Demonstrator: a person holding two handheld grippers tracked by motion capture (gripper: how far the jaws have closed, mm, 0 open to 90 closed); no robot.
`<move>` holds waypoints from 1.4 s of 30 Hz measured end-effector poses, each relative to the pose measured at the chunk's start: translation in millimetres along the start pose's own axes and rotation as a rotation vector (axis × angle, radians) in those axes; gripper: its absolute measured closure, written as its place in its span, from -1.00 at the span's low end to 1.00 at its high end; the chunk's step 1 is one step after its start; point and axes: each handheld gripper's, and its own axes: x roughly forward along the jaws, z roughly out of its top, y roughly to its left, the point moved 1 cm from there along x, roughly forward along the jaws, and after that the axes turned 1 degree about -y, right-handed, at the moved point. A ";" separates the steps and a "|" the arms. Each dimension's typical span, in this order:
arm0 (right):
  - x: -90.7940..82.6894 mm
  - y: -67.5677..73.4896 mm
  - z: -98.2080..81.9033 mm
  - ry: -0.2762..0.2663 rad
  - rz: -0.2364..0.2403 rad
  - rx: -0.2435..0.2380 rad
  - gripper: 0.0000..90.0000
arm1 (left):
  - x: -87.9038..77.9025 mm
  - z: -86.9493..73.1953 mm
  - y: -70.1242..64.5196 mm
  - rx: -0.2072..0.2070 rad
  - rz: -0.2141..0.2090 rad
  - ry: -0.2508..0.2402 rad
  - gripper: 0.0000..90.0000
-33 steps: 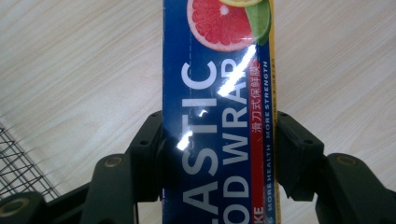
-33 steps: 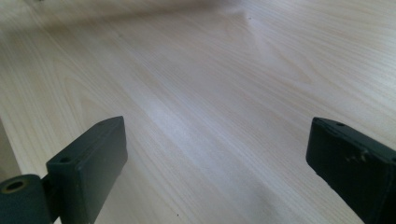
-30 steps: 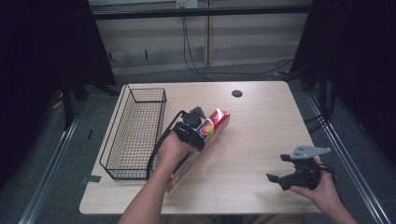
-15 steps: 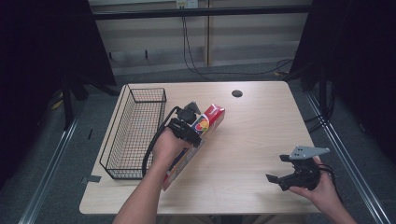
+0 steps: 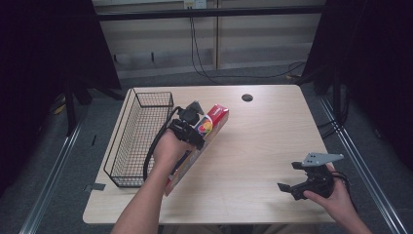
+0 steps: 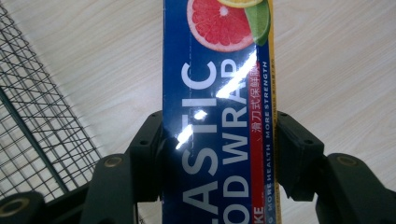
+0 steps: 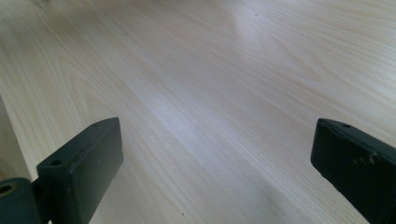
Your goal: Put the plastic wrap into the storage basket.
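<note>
A long plastic food wrap box (image 5: 210,127), blue with a red end and fruit pictures, is held slantwise above the table beside the basket. My left gripper (image 5: 192,127) is shut on it. In the left gripper view both black jaws press the sides of the plastic food wrap box (image 6: 218,112), with my left gripper (image 6: 219,154) around its middle. My right gripper (image 5: 292,183) rests low over the table's front right part, jaws wide apart. In the right gripper view, my right gripper (image 7: 215,158) has bare wood between its jaws.
A black wire basket (image 5: 139,141) stands along the table's left side, and its mesh (image 6: 32,121) is close to the left of the box. A small round hole (image 5: 247,97) lies near the far edge. The light wooden table (image 5: 263,141) spreads between the two hands.
My left hand has lifted the box and carried it left toward the basket. The right hand and gripper have stayed where they were.
</note>
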 end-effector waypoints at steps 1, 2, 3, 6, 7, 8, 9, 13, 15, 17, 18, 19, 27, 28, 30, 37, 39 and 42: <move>-0.4 -0.4 0.2 0.000 0.002 0.001 -0.94 | -0.5 -0.2 0.7 -0.005 0.001 -0.006 -0.03; -0.5 -0.7 0.3 -0.002 0.000 0.003 -0.94 | -2.0 -0.3 2.3 -0.006 0.003 -0.003 -0.03; -0.5 -1.0 0.3 -0.002 -0.003 0.006 -0.94 | -3.0 -0.6 4.2 -0.008 -0.001 -0.004 -0.03; -1.4 -1.7 0.3 -0.003 0.001 0.011 -0.94 | -5.2 -1.2 7.6 -0.016 -0.005 -0.007 -0.03; -1.6 -1.6 0.3 -0.007 -0.001 0.012 -0.94 | -6.3 -1.3 8.4 -0.018 -0.002 -0.002 -0.03; -2.0 -1.4 0.3 -0.008 0.000 0.014 -0.94 | -6.6 -1.6 8.6 -0.027 0.000 -0.010 -0.03; -2.2 -1.6 0.3 -0.010 0.001 0.013 -0.94 | -7.9 -1.8 9.9 -0.029 0.000 -0.007 -0.03; -2.9 -2.8 0.1 -0.015 -0.002 0.017 -0.94 | -11.9 -3.4 14.1 -0.045 0.001 -0.015 -0.03; -3.4 -2.9 0.0 -0.014 0.000 0.019 -0.94 | -14.0 -4.0 16.3 -0.048 0.002 -0.018 -0.03; -3.4 -3.1 0.1 -0.016 -0.001 0.018 -0.94 | -15.2 -5.0 18.2 -0.060 0.004 -0.023 -0.03; -3.4 -3.0 0.1 -0.016 0.001 0.018 -0.94 | -16.6 -5.4 19.6 -0.060 0.005 -0.013 -0.03; -3.4 -2.8 0.1 -0.016 0.001 0.018 -0.94 | -17.1 -5.8 21.0 -0.059 0.004 -0.021 -0.03; -2.6 -1.8 0.1 -0.009 0.009 0.011 -0.94 | -23.7 -9.6 30.3 -0.102 0.011 -0.026 -0.03; -2.6 -1.7 0.0 -0.009 0.007 0.010 -0.94 | -24.0 -10.2 31.2 -0.110 0.011 -0.029 -0.03; -2.6 -1.6 0.0 -0.008 0.007 0.009 -0.94 | -25.4 -11.2 33.1 -0.118 0.013 -0.025 -0.03; -2.3 -1.1 -0.1 -0.006 0.005 0.008 -0.94 | -30.9 -15.0 40.6 -0.131 0.021 -0.028 -0.03; -2.5 -1.4 0.2 -0.009 0.005 0.009 -0.94 | -32.5 -16.3 42.5 -0.142 0.021 -0.031 -0.03; -2.7 -1.6 0.4 -0.010 0.002 0.008 -0.94 | -33.8 -18.2 45.5 -0.152 0.034 -0.035 -0.03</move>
